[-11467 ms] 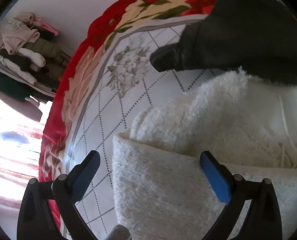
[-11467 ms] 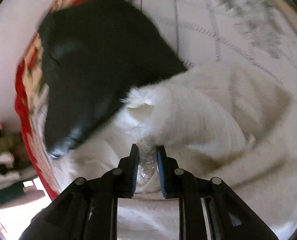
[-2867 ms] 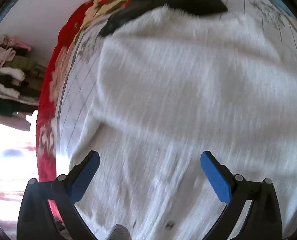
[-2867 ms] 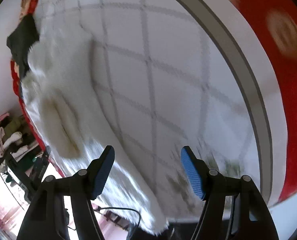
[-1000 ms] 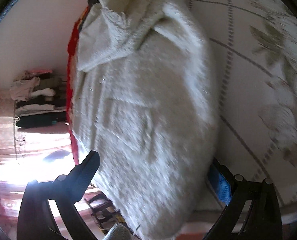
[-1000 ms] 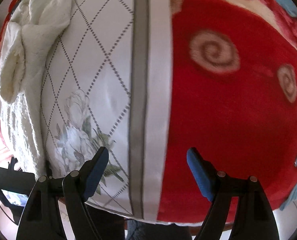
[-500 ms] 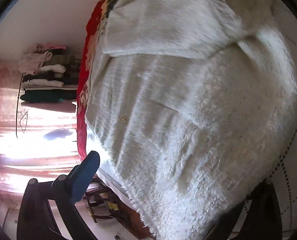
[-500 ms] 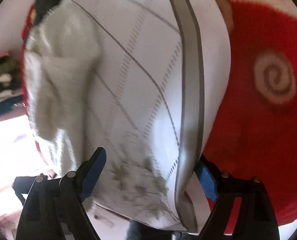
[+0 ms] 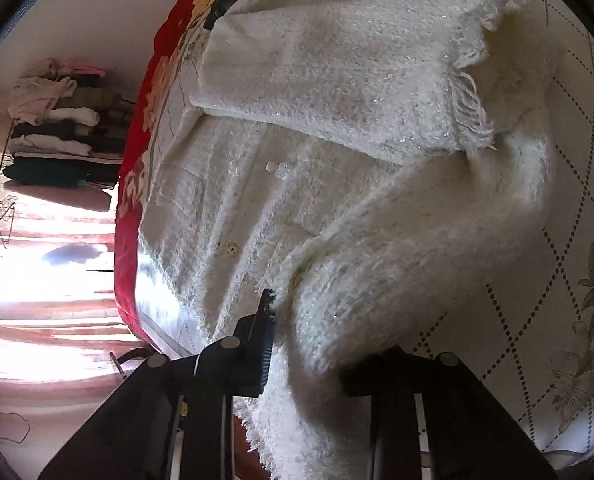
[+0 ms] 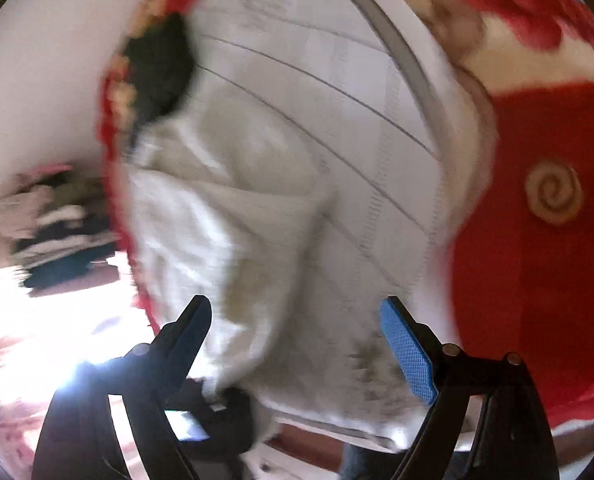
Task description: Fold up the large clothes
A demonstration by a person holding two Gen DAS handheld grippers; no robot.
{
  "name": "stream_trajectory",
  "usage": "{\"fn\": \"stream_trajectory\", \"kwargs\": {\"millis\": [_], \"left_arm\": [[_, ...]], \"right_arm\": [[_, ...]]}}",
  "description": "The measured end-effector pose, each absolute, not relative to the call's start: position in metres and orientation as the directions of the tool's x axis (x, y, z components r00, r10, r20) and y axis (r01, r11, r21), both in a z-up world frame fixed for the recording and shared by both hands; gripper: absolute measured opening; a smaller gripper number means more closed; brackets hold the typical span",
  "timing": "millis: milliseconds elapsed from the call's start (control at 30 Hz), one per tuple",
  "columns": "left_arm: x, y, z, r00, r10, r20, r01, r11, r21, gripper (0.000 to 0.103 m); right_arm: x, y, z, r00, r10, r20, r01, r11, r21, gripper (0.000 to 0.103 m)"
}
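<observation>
A fuzzy white cardigan with small buttons lies spread on the bed, one fringed sleeve folded across its chest. My left gripper is shut on the cardigan's near hem, with the thick white fabric bunched between its fingers. The cardigan also shows blurred in the right wrist view, at left on the bed. My right gripper is open and empty above the bed's near edge, to the right of the cardigan.
The bed has a white diamond-pattern quilt with a red floral border. A black garment lies at the far end. Folded clothes are stacked on a rack by a bright window.
My left gripper went from open around the cardigan's hem to shut on it. My right gripper stayed open and swung left toward the cardigan.
</observation>
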State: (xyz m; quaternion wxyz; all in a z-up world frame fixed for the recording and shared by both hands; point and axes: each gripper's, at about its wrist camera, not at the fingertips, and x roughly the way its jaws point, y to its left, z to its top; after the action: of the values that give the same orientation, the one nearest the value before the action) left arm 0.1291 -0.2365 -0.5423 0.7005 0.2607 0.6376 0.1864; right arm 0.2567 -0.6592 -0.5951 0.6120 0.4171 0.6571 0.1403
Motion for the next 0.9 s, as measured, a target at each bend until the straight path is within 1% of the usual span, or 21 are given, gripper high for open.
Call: {"fn": "stream_trajectory", "kwargs": {"millis": [33,67,100,233,367,433,467,500,533,567,600,633,667,700,900], "left_arm": [[0.129,-0.236,-0.541,0.12,0.591,-0.797,0.075,0.795,0.601,0.023],[0.131,-0.232,-0.54,0.124,0.589,-0.798,0.081,0.796,0.6,0.023],[0.131,-0.231,-0.539,0.128,0.587,-0.799,0.083,0.797,0.599,0.023],[0.129,-0.232,-0.537,0.133,0.579,-0.805,0.094,0.801,0.591,0.022],[0.13,-0.231,-0.536,0.133,0.569,-0.812,0.101,0.807,0.582,0.022],[0.132,-0.23,-0.534,0.138,0.56,-0.817,0.103,0.812,0.575,0.022],[0.133,-0.229,-0.532,0.141,0.556,-0.819,0.101,0.815,0.57,0.022],[0.134,-0.227,-0.531,0.145,0.549,-0.823,0.097,0.82,0.564,0.022],[0.135,-0.225,-0.529,0.149,0.541,-0.828,0.093,0.826,0.557,0.022],[0.136,-0.223,-0.528,0.151,0.532,-0.833,0.09,0.832,0.548,0.022],[0.137,-0.218,-0.526,0.15,0.518,-0.842,0.087,0.841,0.533,0.022],[0.138,-0.215,-0.524,0.151,0.509,-0.847,0.083,0.848,0.524,0.021],[0.139,-0.21,-0.521,0.153,0.495,-0.855,0.079,0.857,0.51,0.021],[0.14,-0.204,-0.517,0.154,0.473,-0.868,0.075,0.87,0.487,0.021],[0.145,-0.161,-0.479,0.19,0.352,-0.917,0.085,0.924,0.372,0.018]], "right_arm": [[0.258,-0.648,-0.606,0.077,0.773,-0.629,0.39,0.558,0.733,0.088],[0.259,-0.647,-0.615,0.065,0.804,-0.591,0.409,0.519,0.75,0.088],[0.265,-0.637,-0.638,0.049,0.837,-0.545,0.438,0.472,0.765,0.089],[0.277,-0.605,-0.712,0.038,0.901,-0.433,0.527,0.35,0.775,0.09],[0.282,-0.569,-0.753,0.046,0.913,-0.404,0.552,0.314,0.772,0.091],[0.284,-0.554,-0.765,0.019,0.908,-0.418,0.569,0.334,0.751,0.091],[0.287,-0.545,-0.767,0.02,0.921,-0.389,0.565,0.311,0.764,0.087],[0.289,-0.54,-0.767,0.031,0.92,-0.391,0.559,0.308,0.77,0.079],[0.292,-0.538,-0.762,0.047,0.906,-0.42,0.55,0.327,0.769,0.055],[0.294,-0.534,-0.758,0.05,0.891,-0.452,0.54,0.357,0.762,0.039],[0.296,-0.532,-0.751,0.065,0.88,-0.471,0.54,0.366,0.758,0.034],[0.298,-0.527,-0.744,0.073,0.876,-0.476,0.533,0.369,0.761,0.029],[0.299,-0.523,-0.738,0.076,0.867,-0.492,0.522,0.386,0.761,0.026],[0.301,-0.519,-0.726,0.08,0.854,-0.513,0.508,0.408,0.758,0.026],[0.315,-0.481,-0.666,0.115,0.807,-0.579,0.514,0.45,0.73,0.023]]}}
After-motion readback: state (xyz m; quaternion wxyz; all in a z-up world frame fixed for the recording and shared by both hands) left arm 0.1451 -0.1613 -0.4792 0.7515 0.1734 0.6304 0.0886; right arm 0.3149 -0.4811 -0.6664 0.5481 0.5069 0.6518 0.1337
